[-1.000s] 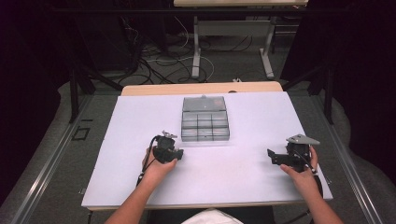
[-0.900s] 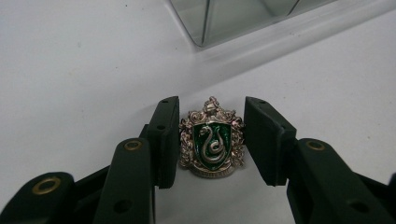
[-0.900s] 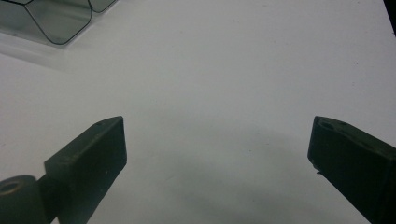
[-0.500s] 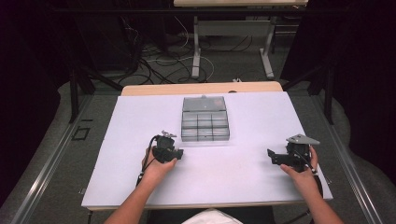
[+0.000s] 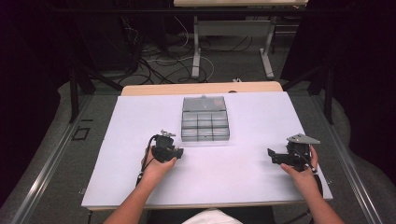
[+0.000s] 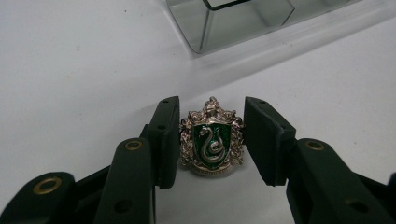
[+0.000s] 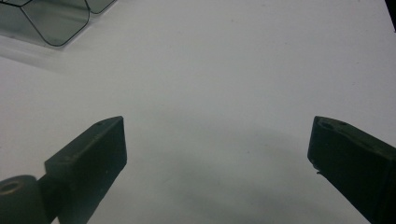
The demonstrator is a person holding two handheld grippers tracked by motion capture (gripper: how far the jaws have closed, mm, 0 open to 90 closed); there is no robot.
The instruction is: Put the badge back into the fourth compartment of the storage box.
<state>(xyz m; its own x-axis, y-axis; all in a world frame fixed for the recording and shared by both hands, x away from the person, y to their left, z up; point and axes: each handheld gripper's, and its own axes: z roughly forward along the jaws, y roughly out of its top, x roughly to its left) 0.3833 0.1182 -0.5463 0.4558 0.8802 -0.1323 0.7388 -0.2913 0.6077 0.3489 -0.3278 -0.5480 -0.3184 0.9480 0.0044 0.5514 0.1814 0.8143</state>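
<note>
badge clamped, box next

high view: the left gripper (image 5: 176, 152) sits near the desk's front left, just short of the clear compartment box (image 5: 205, 118) at mid-desk; the right gripper (image 5: 274, 156) rests toward the right edge

left gripper view: jaws clenched on a green snake crest badge (image 6: 212, 138). the pick looks done; next, lift it to a compartment

right gripper view: jaws spread wide, nothing between them
</note>
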